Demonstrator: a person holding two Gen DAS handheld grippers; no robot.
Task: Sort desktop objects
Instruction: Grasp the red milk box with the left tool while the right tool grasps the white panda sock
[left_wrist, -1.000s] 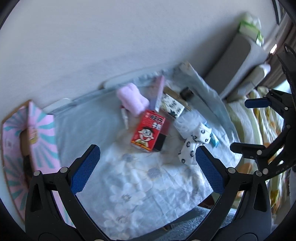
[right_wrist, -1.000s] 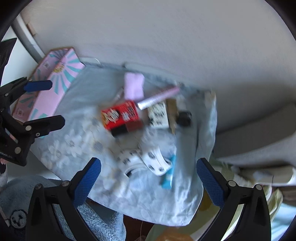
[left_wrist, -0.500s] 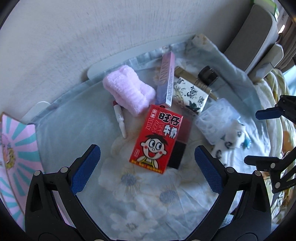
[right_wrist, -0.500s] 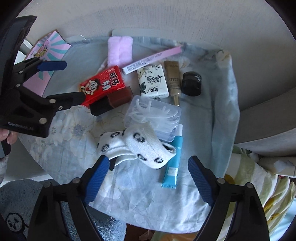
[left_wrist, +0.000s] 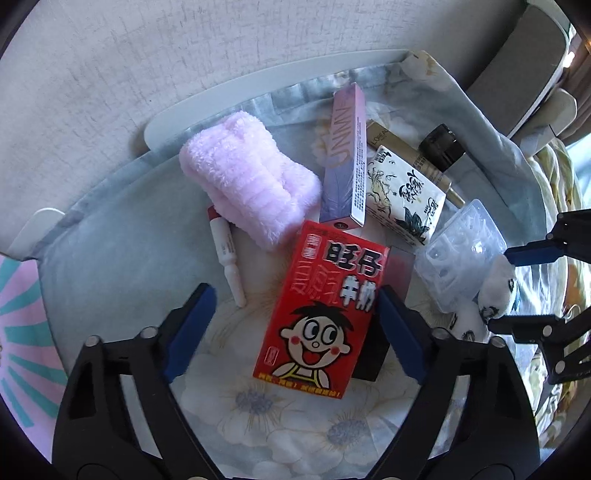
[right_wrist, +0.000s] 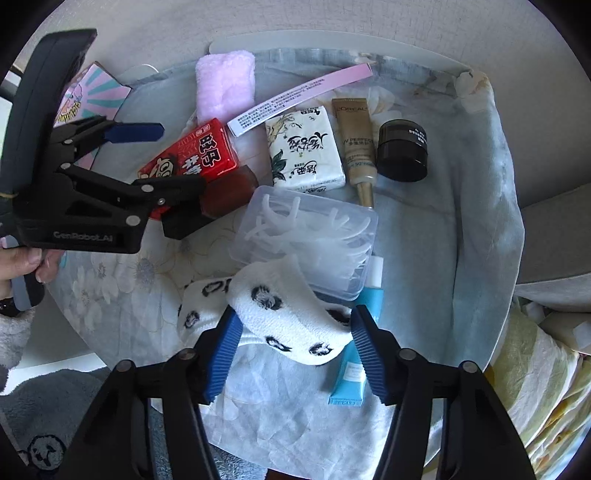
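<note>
Both wrist views steeply down, close, sharing red carton (left_wrist: 325, 314)

Glossy red carton (left_wrist: 321, 314) at centre; fluffy pink cloth (left_wrist: 247, 184) upper left; clear plastic box (right_wrist: 306, 236); knitted spotted sock (right_wrist: 291, 314) below; shiny dark jar (right_wrist: 402, 151); soft floral fabric (left_wrist: 258, 413) underneath.

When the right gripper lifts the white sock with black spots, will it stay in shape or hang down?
The spotted sock looks soft and folded, so it will probably droop and unfold. The right gripper, closing around it, likely compresses it easily. It seems light and unlikely to slip.
</note>
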